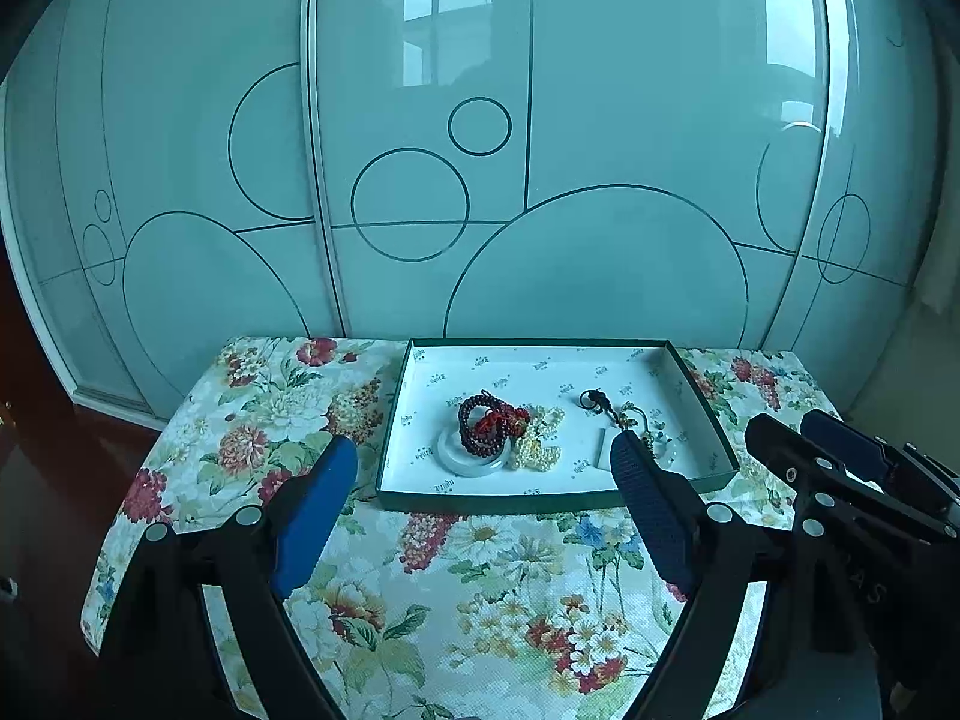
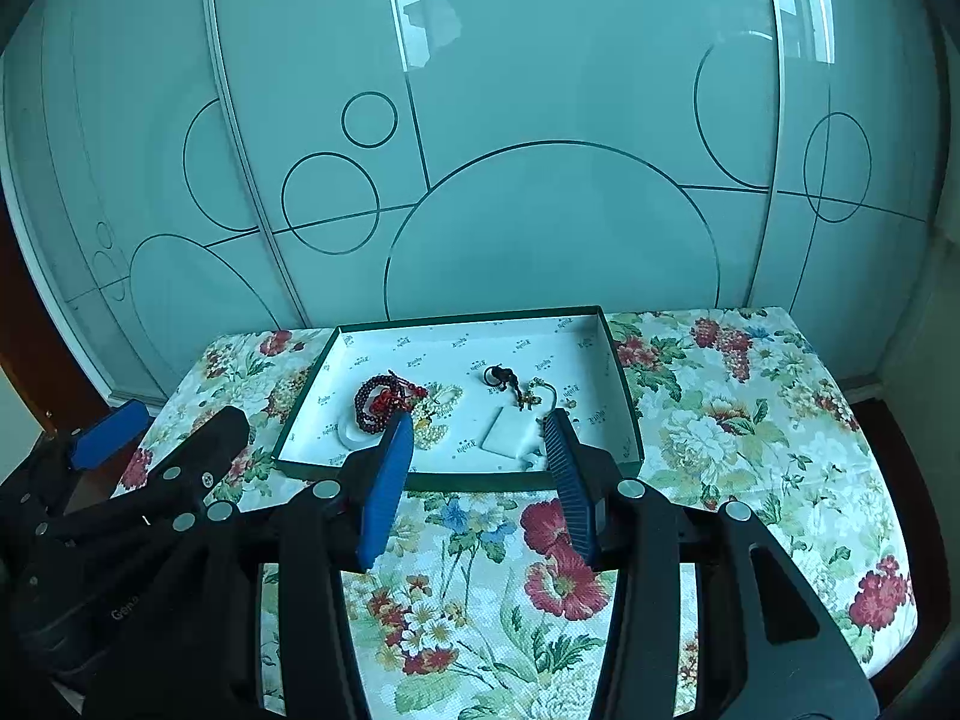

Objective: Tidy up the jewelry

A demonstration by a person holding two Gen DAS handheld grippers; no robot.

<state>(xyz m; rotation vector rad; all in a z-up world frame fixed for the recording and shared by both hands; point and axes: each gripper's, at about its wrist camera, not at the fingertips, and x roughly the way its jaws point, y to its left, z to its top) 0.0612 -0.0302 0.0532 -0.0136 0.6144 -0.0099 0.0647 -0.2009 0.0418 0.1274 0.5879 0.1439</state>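
A small logo word is printed repeatedly across the white lining of the green-rimmed box (image 1: 708,420), but the letters are too small and blurred to be read. On the black body of the left gripper (image 2: 96,450), seen in the right wrist view, pale lettering beginning "Gen" is made out; in the left wrist view, faint letters resembling "AS" are seen on the right gripper (image 1: 810,426)

Both my views are lit by soft, cool daylight with a teal cast. Window reflections glare brightly on the glossy wardrobe doors (image 1: 456,18) near the top edge, and again on those doors in my right view. Shadows under the green box (image 1: 498,504) are faint. The fisheye bends the door frames into curves and darkens every corner to black. The floral cloth (image 2: 750,420) stays sharp; my blue fingers (image 1: 315,516) look slightly soft up close.
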